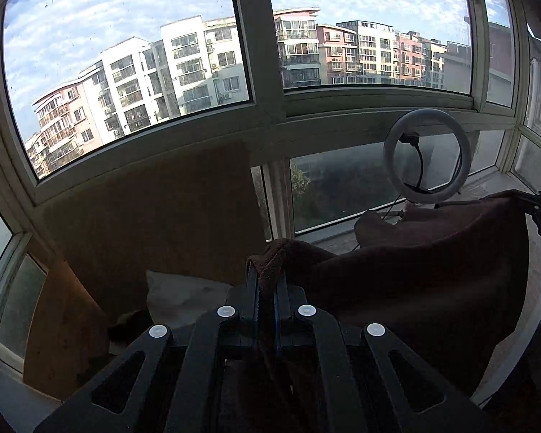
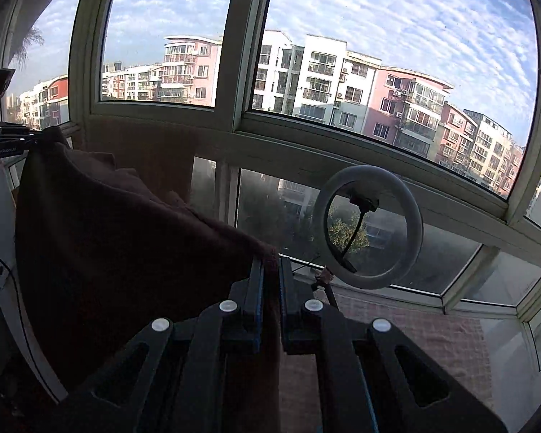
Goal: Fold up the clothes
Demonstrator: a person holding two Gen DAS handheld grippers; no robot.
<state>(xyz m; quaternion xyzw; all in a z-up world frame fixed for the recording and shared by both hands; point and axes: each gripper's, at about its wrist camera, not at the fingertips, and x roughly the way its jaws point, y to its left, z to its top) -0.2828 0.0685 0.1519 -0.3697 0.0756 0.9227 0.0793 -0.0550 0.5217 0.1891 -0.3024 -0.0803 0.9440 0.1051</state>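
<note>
Both grippers, left (image 1: 267,274) and right (image 2: 270,263), hold their fingers closed on a brown cloth (image 1: 432,270) raised before the window (image 1: 256,54).

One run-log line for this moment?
left gripper shut on brown garment | right gripper shut on it | held up, spread between them

Dark brown cloth (image 1: 432,281). Black grippers, blue pads (image 2: 259,299). White ring light (image 2: 368,227). Pink and white buildings (image 2: 342,86) above ring light. Blue sky, white clouds.
</note>
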